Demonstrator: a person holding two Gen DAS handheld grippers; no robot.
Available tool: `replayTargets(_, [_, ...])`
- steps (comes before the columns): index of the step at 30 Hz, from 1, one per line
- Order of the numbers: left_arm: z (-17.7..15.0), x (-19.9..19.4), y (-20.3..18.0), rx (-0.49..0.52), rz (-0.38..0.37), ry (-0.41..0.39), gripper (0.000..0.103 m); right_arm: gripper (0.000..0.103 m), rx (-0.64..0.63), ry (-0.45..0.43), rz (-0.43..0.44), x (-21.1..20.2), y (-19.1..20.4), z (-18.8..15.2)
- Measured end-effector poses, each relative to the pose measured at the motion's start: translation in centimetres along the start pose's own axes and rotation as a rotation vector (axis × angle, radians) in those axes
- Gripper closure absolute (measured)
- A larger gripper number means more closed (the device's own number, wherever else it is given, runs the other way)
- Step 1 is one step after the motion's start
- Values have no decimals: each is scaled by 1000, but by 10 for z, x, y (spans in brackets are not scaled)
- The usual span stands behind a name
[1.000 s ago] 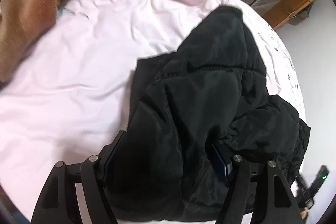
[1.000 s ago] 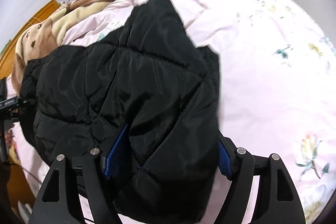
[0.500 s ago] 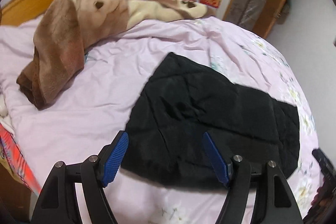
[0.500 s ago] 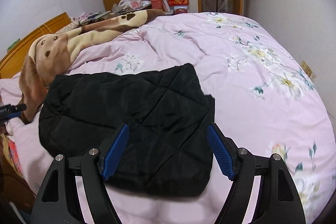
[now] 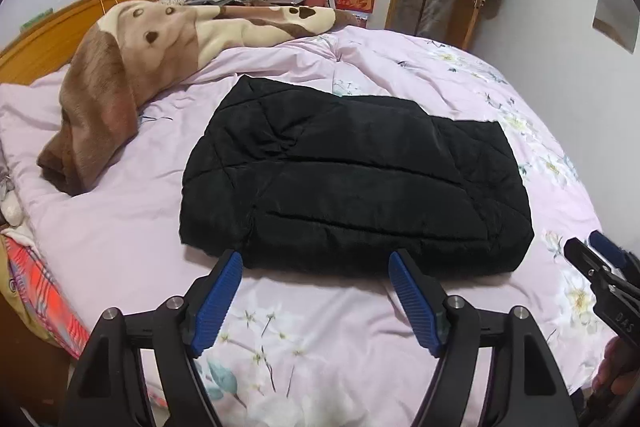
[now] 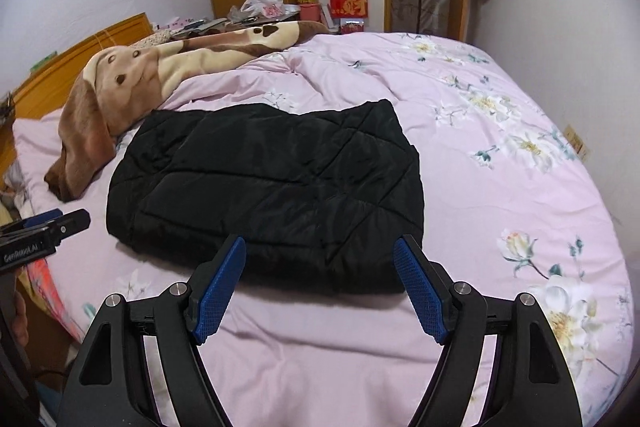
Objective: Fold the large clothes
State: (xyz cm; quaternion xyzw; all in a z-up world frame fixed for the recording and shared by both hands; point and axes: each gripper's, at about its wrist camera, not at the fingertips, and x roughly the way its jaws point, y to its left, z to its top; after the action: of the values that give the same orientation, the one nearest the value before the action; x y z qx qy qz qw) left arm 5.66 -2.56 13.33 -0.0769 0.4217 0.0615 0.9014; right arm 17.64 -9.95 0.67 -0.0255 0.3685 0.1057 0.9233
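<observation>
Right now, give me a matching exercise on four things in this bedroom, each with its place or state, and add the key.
Things:
1. black quilted jacket
2. brown dog-print blanket
3. left claw
4. red box

Places or states:
A. heaped beside the wooden headboard
B. open, nothing between its blue pads
C. folded flat on the pink floral bedspread
D. off the bed, by the far wall

Pairs: 1-C, 2-A, 3-B, 4-D
</observation>
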Motion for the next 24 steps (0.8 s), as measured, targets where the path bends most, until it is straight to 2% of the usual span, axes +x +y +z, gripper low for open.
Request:
replayTargets(1, [-3, -6, -6, 21, 35, -14, 25, 26, -4, -2, -11, -3, 2, -2])
replayTargets(5, [-14, -24, -12, 24, 38, -37, 23, 26, -3, -16, -29, -20, 9, -11])
replayTargets(10, [-27, -42, -20, 26, 95, -76, 19, 26, 3, -22, -32, -33, 9, -20])
replayTargets(24, [-42, -41, -28, 31, 57, -69, 19, 26, 30, -7, -24, -45, 8, -38])
